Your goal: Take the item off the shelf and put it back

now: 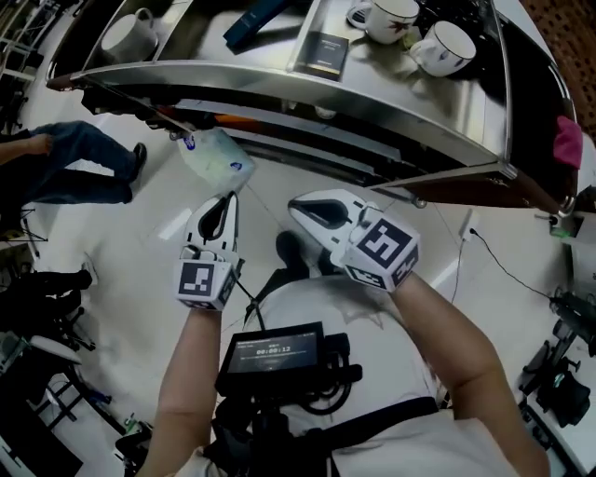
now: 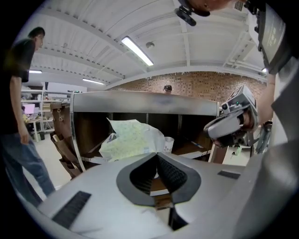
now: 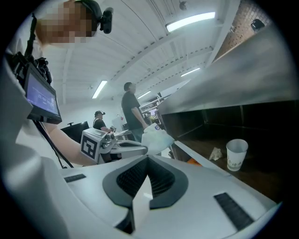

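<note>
My left gripper (image 1: 226, 197) is shut on the corner of a pale green plastic packet (image 1: 215, 159), which hangs in the air just in front of the steel shelf (image 1: 279, 88). In the left gripper view the packet (image 2: 133, 137) sticks up past the closed jaws of my left gripper (image 2: 156, 154), with the shelf's dark lower bay behind it. My right gripper (image 1: 296, 207) hovers beside it to the right, shut with nothing in it. The right gripper view shows that gripper's pads (image 3: 154, 179) pressed together, with the left gripper and the packet (image 3: 156, 138) beyond them.
On the shelf's top level stand two mugs (image 1: 391, 17), a dark box (image 1: 326, 51) and a white jug (image 1: 130, 33). A paper cup (image 3: 236, 154) and crumpled paper (image 3: 215, 153) sit in the lower bay. A person in jeans (image 1: 79, 163) stands at left.
</note>
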